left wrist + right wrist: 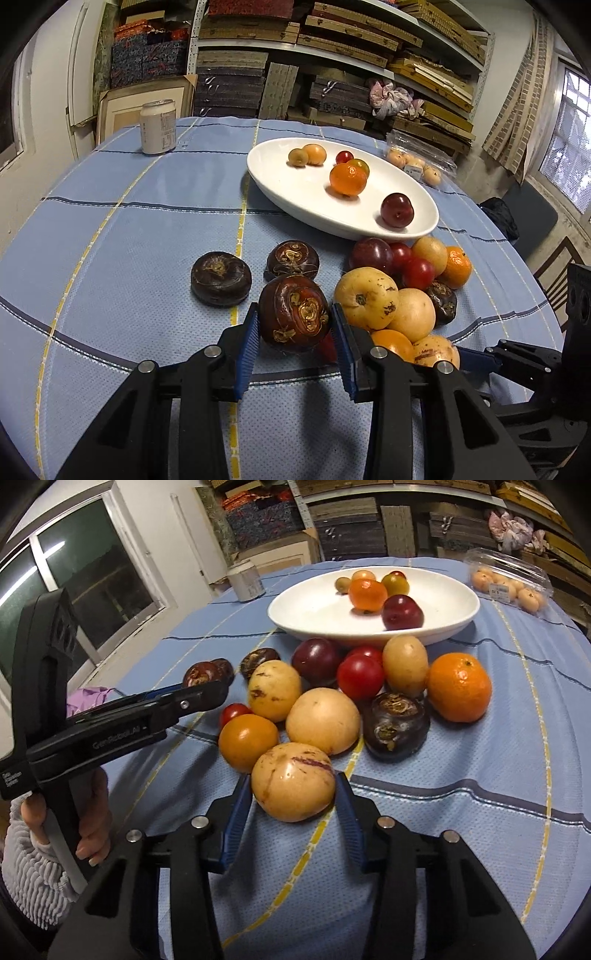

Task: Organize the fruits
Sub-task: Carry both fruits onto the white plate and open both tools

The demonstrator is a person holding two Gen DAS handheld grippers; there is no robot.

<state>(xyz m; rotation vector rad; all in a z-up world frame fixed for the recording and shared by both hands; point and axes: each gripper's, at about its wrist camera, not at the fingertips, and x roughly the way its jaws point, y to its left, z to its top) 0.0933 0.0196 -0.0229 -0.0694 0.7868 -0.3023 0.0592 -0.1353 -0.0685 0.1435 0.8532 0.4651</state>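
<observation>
My left gripper [294,317] is shut on a dark brown water chestnut [293,314], just over the blue cloth. Two more water chestnuts [221,278] lie to its left and ahead. My right gripper [293,786] is closed around a yellow pepino melon [293,781] with purple streaks, at the near edge of a fruit pile [369,686]. The pile holds plums, tomatoes, yellow fruits, a mandarin [459,686] and a water chestnut [395,723]. A white oval bowl [295,188] behind holds a mandarin, a plum and small fruits. The left gripper also shows in the right wrist view [207,696].
A white can [158,126] stands at the table's far left. A clear plastic box of small fruits [508,583] lies to the right of the bowl. Shelves with stacked boxes stand behind the table. A chair [554,273] is at the right edge.
</observation>
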